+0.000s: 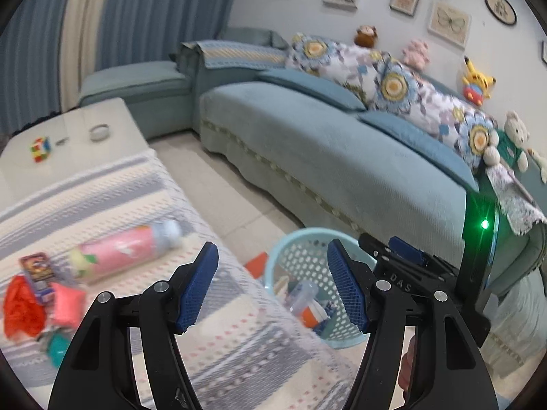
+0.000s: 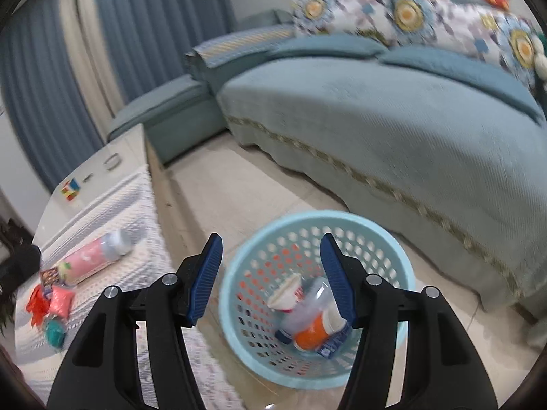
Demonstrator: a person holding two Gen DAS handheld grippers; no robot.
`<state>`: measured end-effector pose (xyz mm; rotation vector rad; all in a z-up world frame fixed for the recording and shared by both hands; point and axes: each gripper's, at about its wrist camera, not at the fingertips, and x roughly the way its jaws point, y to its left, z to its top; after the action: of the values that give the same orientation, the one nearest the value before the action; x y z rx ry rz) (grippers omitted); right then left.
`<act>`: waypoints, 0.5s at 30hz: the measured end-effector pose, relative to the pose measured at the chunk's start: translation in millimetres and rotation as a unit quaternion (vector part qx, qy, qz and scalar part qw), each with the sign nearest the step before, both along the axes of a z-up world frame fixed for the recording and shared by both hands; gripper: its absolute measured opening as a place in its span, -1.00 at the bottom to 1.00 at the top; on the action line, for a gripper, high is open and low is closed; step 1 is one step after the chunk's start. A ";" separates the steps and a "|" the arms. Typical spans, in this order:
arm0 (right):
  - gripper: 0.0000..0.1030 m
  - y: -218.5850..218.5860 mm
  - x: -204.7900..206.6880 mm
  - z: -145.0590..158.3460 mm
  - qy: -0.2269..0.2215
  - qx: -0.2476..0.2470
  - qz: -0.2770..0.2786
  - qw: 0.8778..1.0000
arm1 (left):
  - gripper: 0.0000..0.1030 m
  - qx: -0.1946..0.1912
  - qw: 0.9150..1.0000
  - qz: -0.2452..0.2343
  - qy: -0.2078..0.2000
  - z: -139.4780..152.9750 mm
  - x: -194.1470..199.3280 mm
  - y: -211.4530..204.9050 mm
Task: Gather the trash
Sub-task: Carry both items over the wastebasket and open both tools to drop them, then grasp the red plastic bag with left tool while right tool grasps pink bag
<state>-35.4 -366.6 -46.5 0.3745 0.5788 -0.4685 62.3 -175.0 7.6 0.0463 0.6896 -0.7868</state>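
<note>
A light blue perforated trash basket (image 2: 249,249) stands on the floor beside the table; it also shows in the left wrist view (image 1: 301,239). Inside lie a clear plastic bottle (image 2: 311,302), an orange cup (image 2: 312,335) and a white cup (image 2: 285,292). My right gripper (image 2: 271,280) is open and empty above the basket. My left gripper (image 1: 273,287) is open and empty over the table's edge. On the striped tablecloth (image 1: 222,335) lie a pink bottle (image 1: 126,253), a red wrapper (image 1: 22,304), a pink packet (image 1: 66,304), a small printed box (image 1: 37,271) and a teal object (image 1: 58,348).
A teal sofa (image 1: 342,150) with floral cushions and plush toys runs along the wall on the right. A colour cube (image 1: 41,148) and a small round dish (image 1: 99,132) sit on the table's far bare end. Tiled floor lies between table and sofa. Blue curtains hang behind.
</note>
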 end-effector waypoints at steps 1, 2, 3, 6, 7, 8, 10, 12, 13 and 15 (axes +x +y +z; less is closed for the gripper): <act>0.09 8.4 2.3 3.5 -0.003 -0.004 0.008 1.000 | 0.26 -0.004 1.000 0.009 -0.003 4.1 0.3 10.1; 0.09 16.2 4.3 7.0 -0.006 -0.006 0.015 1.000 | 0.26 -0.009 1.000 0.017 -0.005 8.2 1.4 21.0; 0.09 29.5 8.8 12.0 -0.009 -0.006 0.031 0.999 | 0.26 -0.014 0.999 0.029 -0.010 13.3 2.8 36.3; 0.09 66.6 21.8 23.2 -0.014 -0.023 0.073 0.997 | 0.29 -0.017 0.998 0.063 -0.023 22.9 6.4 75.5; 0.09 78.4 25.8 26.0 -0.016 -0.026 0.088 0.996 | 0.33 -0.017 0.997 0.077 -0.027 25.0 8.0 89.8; 0.09 93.1 31.4 28.3 -0.020 -0.025 0.106 0.994 | 0.40 -0.016 0.995 0.097 -0.033 26.2 10.5 108.4; 0.09 120.1 44.2 29.8 -0.021 -0.021 0.136 0.990 | 0.48 -0.016 0.991 0.125 -0.035 26.3 15.4 135.0; 0.09 144.3 56.7 27.5 -0.018 -0.012 0.165 0.986 | 0.48 -0.019 0.987 0.155 -0.027 21.0 24.4 167.4; 0.09 157.4 64.7 25.2 -0.015 -0.006 0.182 0.983 | 0.48 -0.020 0.985 0.168 -0.025 17.1 28.2 182.3; 0.09 183.8 81.0 17.2 -0.004 0.001 0.212 0.977 | 0.47 -0.018 0.980 0.199 -0.016 7.5 37.8 208.9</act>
<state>45.7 -182.8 -29.3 0.2442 0.6326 -0.0557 100.2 33.9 15.1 -0.1097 0.6280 -0.4128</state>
